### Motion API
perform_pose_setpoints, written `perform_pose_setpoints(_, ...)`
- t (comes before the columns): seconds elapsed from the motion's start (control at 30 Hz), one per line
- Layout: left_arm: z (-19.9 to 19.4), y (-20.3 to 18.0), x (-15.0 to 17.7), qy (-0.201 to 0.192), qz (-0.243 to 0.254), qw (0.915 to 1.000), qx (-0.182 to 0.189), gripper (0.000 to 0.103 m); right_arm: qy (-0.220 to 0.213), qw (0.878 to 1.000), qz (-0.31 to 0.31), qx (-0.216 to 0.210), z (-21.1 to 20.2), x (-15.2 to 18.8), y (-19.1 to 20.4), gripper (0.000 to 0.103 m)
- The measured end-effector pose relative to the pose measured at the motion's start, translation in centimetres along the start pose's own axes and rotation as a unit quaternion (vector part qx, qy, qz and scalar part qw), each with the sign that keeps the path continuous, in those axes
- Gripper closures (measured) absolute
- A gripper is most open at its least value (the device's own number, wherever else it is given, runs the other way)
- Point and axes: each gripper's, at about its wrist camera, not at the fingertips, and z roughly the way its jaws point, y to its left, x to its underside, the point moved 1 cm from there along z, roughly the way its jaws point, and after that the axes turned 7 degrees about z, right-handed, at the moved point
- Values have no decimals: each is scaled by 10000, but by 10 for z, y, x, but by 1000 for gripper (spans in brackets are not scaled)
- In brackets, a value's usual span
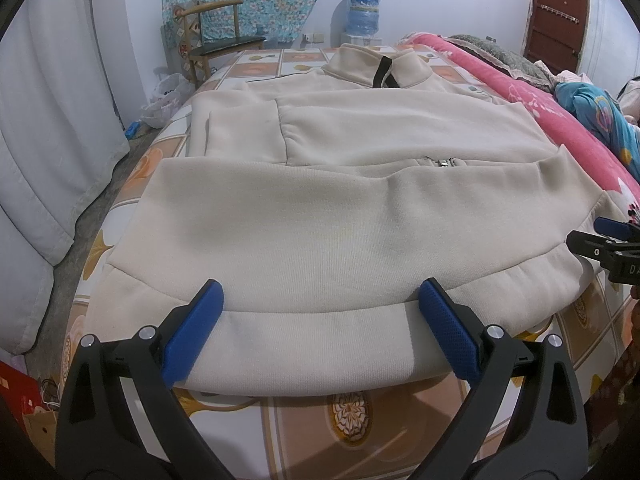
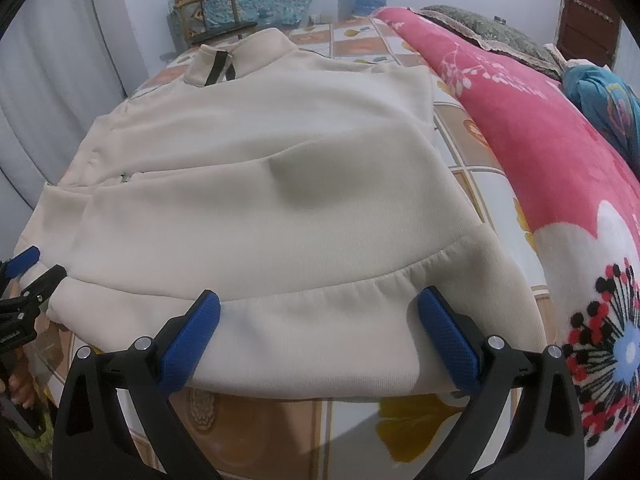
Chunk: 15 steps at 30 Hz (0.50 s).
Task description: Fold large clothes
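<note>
Low at bottom of both frames: left gripper (image 1: pixel 320 332) and right gripper (image 2: pixel 319 334), jaws spread wide, textured blue pads (image 1: pixel 450 334) straddling ribbed hem of cream fleece jacket (image 1: pixel 340 208), spread flat mid-frame on floral-tile bedsheet (image 1: pixel 360 420).

Cream jacket (image 1: pixel 332 216) flat on patterned bedsheet (image 1: pixel 360 420), collar far end, sleeves folded across front. L gripper (image 1: pixel 322 334) wide open, blue pads (image 1: pixel 192 336) straddling ribbed hem (image 1: pixel 304 344) at near edge. R gripper (image 1: pixel 612 248) at right edge, by hem corner. Pink blanket (image 1: pixel 532 100) along right; wooden chair (image 1: pixel 224 40) + water jug (image 1: pixel 363 10) at back.
</note>
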Motion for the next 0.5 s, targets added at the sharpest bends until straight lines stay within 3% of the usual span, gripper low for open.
perform_pose_setpoints(0.5,0,0,0,8,4,10000,0,8,-31,10000,-20,4,-1,1,1,6)
